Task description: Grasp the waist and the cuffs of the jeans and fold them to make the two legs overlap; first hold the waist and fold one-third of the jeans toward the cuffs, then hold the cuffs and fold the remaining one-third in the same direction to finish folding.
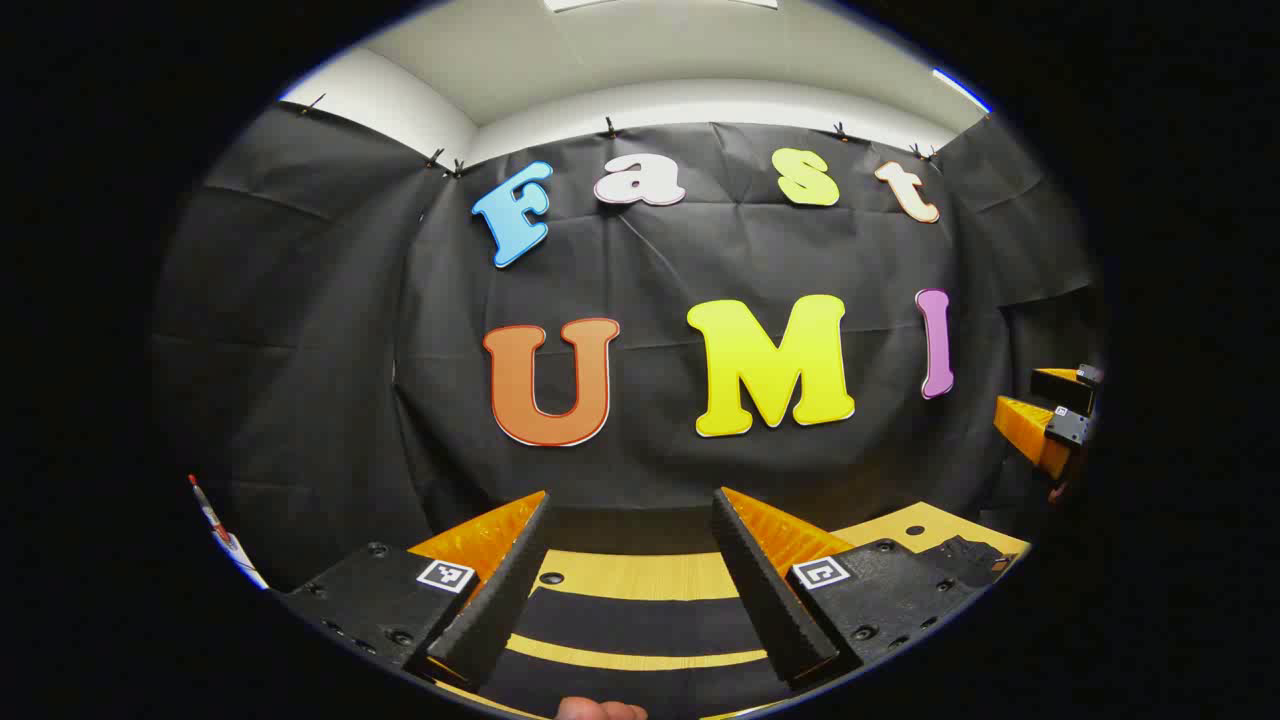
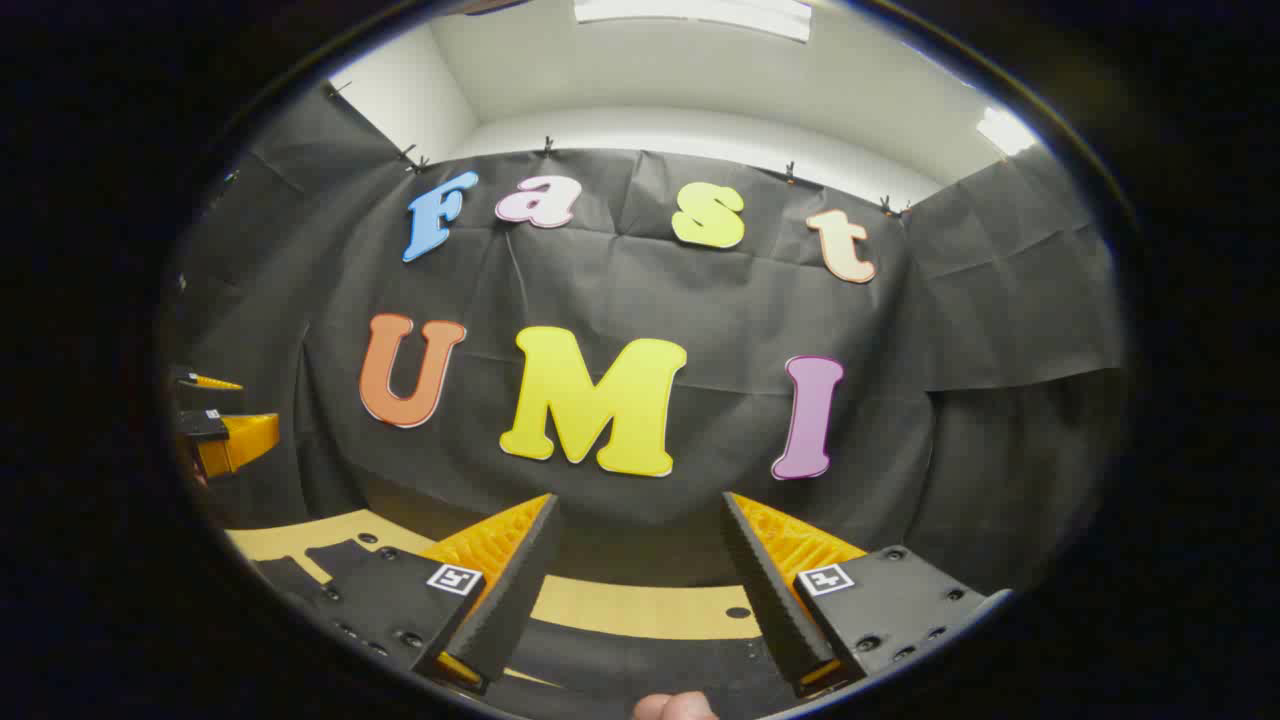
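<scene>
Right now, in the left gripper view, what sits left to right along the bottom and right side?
Left gripper's left finger → wooden table seen in the open gap → its right finger → right gripper at the right edge, farther off.

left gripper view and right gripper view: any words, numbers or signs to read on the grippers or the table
No words or numbers can be read on either gripper or on the table.
left gripper: two small square tags with black-and-white block patterns, no letters.
right gripper: two square tags of the same kind, patterns only.
table: dark stripes, no text.
</scene>
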`<state>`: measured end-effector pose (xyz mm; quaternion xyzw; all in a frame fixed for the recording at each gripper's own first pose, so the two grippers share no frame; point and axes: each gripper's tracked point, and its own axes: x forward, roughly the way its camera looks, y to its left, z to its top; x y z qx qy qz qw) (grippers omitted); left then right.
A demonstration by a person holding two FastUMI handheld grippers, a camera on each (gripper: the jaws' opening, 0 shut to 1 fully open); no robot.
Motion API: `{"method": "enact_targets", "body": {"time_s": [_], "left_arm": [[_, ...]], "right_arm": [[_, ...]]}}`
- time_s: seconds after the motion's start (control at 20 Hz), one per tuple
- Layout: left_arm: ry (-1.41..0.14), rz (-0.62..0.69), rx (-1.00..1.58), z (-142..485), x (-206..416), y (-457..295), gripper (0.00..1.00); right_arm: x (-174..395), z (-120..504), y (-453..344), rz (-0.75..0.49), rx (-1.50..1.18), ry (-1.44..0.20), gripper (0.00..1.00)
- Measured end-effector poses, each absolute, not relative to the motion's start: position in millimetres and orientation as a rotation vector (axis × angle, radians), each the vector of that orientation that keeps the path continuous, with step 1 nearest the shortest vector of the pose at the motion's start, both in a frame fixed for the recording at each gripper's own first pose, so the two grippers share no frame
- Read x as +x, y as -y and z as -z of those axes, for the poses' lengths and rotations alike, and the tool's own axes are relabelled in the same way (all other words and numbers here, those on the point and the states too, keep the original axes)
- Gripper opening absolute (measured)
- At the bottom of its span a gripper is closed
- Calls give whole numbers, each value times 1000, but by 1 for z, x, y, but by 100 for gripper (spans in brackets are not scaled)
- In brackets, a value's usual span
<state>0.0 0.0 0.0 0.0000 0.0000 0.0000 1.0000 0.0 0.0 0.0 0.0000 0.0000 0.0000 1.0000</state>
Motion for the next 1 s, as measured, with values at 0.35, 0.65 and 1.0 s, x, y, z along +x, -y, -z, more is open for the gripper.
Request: {"method": "enact_targets", "body": {"time_s": [0.35,0.65,1.0], "left_arm": [[-7,20,-4,2,1,5,99],[-17,31,-17,5,4,6,99],[-58,0,-19,24,10,-20,99]], "right_arm": [[-1,1,-2,-7,1,-5,98],[1,5,-6,-20,7,-22,99],[10,34,29,36,36,-102,99]]}}
